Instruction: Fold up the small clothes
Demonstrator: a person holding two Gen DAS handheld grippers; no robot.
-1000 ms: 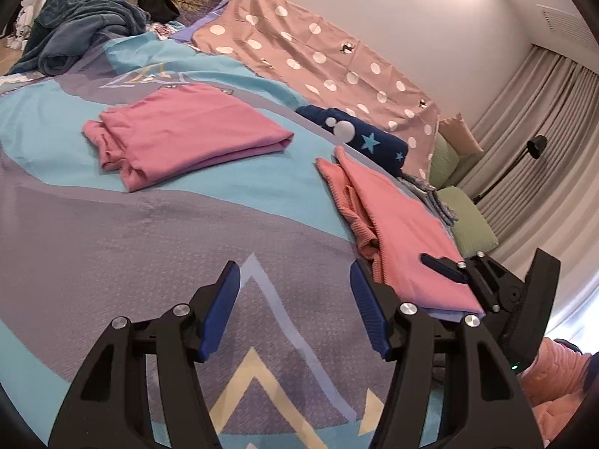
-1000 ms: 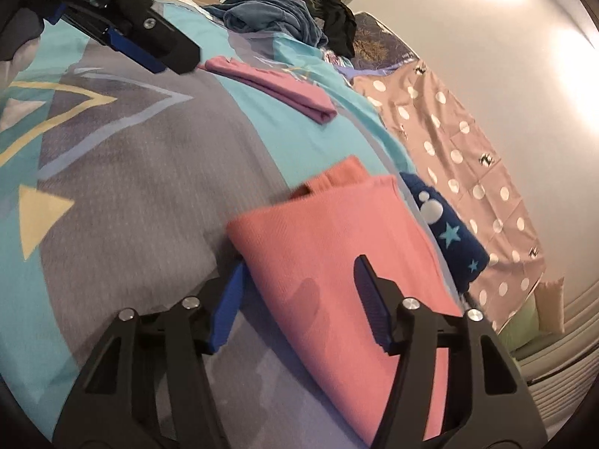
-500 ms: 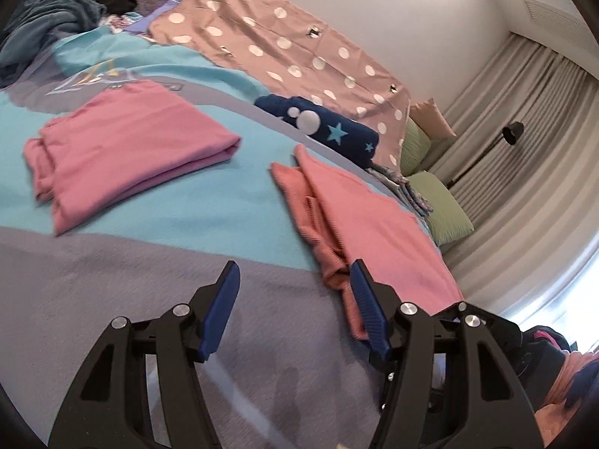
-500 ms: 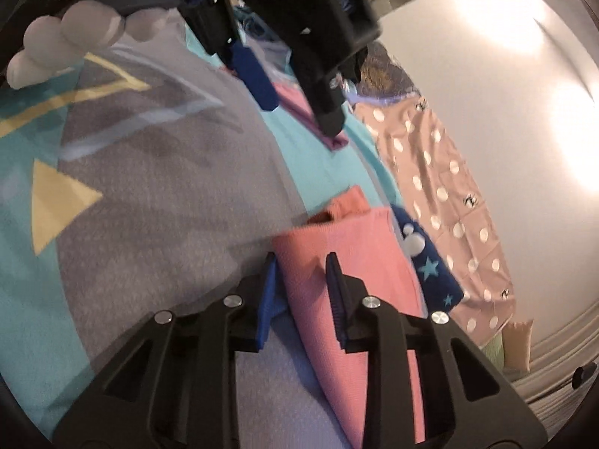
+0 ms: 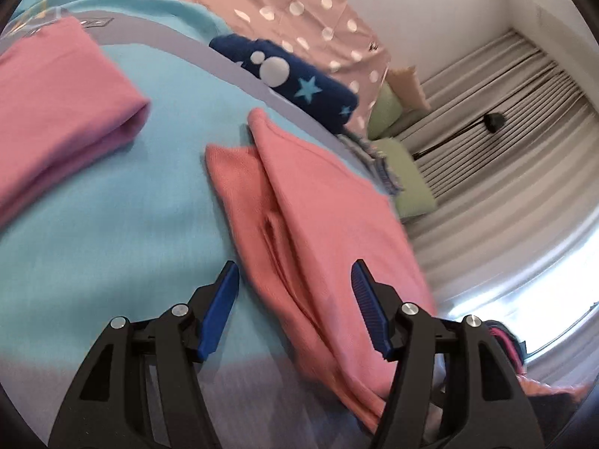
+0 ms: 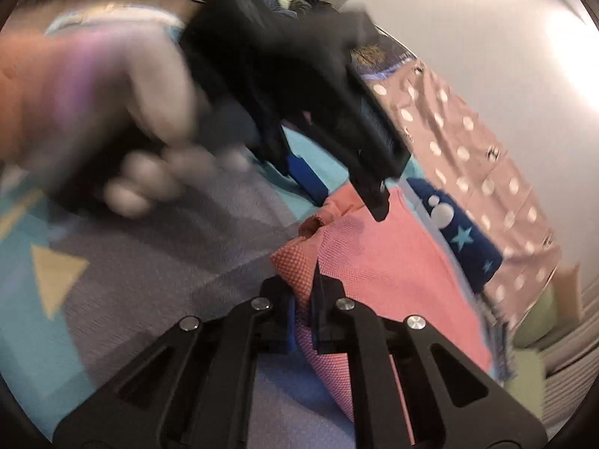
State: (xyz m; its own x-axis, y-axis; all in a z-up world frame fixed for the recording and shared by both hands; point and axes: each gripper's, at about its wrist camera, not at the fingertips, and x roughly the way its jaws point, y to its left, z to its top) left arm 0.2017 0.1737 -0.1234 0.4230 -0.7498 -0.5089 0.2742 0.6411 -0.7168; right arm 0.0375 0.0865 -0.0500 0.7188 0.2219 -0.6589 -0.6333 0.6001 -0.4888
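A bedspread (image 5: 123,202) patterned in turquoise and grey fills the scene, with a polka-dot sheet (image 5: 299,11) along its far side by the wall; on it, from left to right, lie an already folded pink garment (image 5: 56,112), a dark blue starred piece (image 5: 299,82) farther back, and the salmon-coloured garment (image 5: 337,224) that is being worked on, spread lengthwise with a loose fold running down its left edge. The step in hand looks like taking hold of this salmon piece for its next fold. The right gripper (image 6: 305,314) has its jaws pinched together on the near corner of the salmon cloth, which bunches up between the pads. The left gripper (image 5: 295,299) stands with its jaws well apart and holds nothing, straddling the near left edge of the same garment. By my reading, the next move calls for the left jaws to close on that edge, so both grippers can lift and carry the cloth over itself evenly
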